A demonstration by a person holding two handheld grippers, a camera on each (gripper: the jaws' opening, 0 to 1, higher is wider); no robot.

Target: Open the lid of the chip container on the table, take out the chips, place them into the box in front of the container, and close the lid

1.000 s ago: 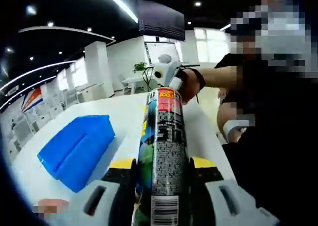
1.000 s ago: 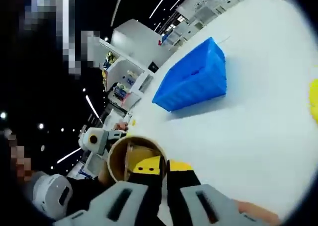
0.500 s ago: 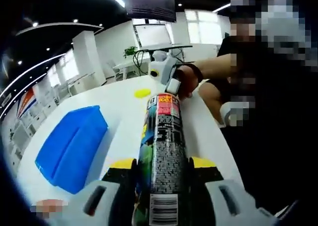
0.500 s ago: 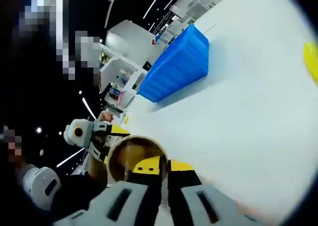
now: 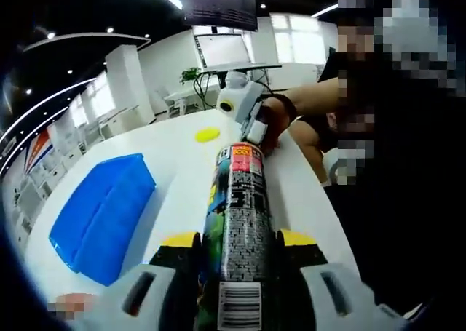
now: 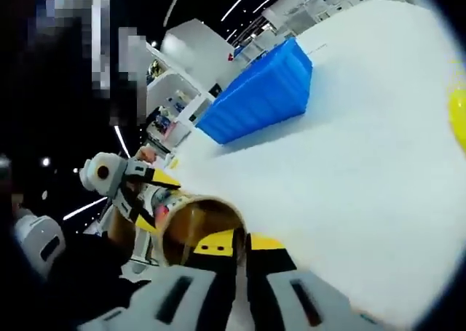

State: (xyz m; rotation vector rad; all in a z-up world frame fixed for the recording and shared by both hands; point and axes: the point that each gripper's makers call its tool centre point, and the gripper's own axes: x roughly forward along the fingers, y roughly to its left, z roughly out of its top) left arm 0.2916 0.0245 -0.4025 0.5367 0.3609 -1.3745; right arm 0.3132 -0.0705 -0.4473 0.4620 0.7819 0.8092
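Chip container lengthwise between left hand-held gripper jaws, mouth outward.

You see a chip container printed in dense black-and-white text with a red band near its end, and tan inside. The box is plain blue, the table white, the lid yellow.

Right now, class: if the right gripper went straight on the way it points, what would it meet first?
Probably the chip container: the right gripper, fingers together, sits at its open mouth, so it would go inside. The left gripper holds the container. Depth is unclear.
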